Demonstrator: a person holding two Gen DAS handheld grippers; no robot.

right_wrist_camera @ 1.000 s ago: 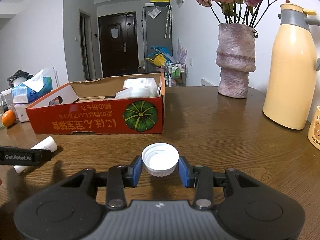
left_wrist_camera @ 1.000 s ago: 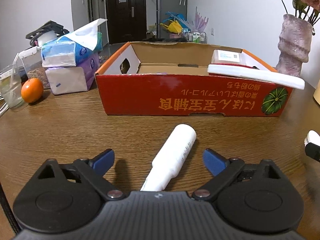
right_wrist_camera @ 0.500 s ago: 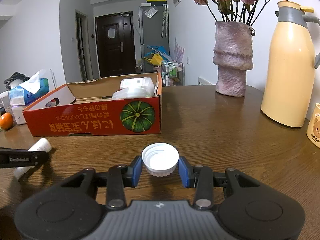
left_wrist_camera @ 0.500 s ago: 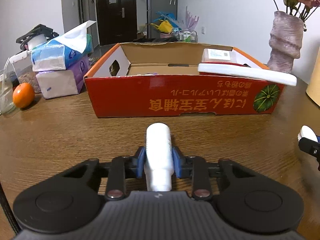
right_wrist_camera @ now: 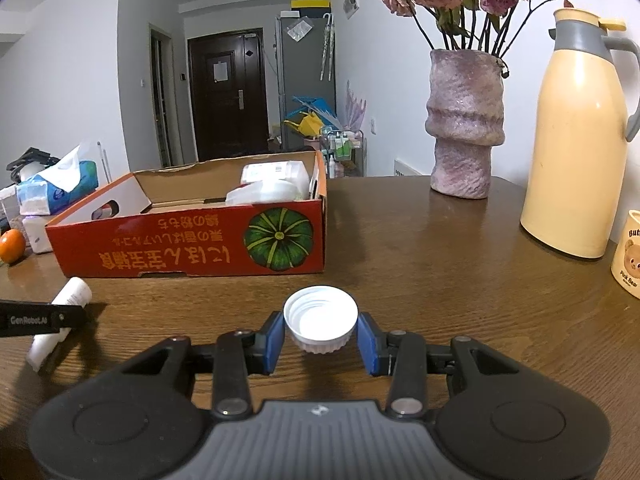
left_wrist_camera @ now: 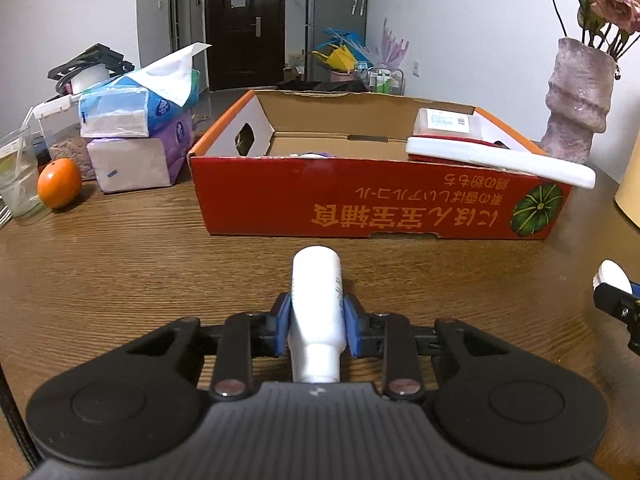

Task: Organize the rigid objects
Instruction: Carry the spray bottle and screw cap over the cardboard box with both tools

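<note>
Wood-grain counter (left_wrist_camera: 120,264) runs under everything, brown and faintly glossy, with a hallway and dark door behind. Far left you have a clear cup, a round orange (left_wrist_camera: 59,188) and two soft tissue packs (left_wrist_camera: 136,132) stacked. Centre stands the red box (left_wrist_camera: 360,204), matte cardboard with an open top, a flat white foam tray (left_wrist_camera: 500,162) overhanging its right corner.

Your left claw (left_wrist_camera: 315,322) stood wide a second ago with the bottle (left_wrist_camera: 317,300) lying slantwise between its pads; now the blue pads press both sides of that smooth white plastic cylinder, which points straight toward the box, just short of its front wall. That likely means the grasp is made, and lifting it over the wall is what remains.

Your right claw (right_wrist_camera: 320,332) has not changed: narrow, gripping the white ribbed cap (right_wrist_camera: 320,318), open side up, near the box's pumpkin corner. Right of it sit a rough mauve vase (right_wrist_camera: 464,128) and a smooth cream jug (right_wrist_camera: 576,136).
</note>
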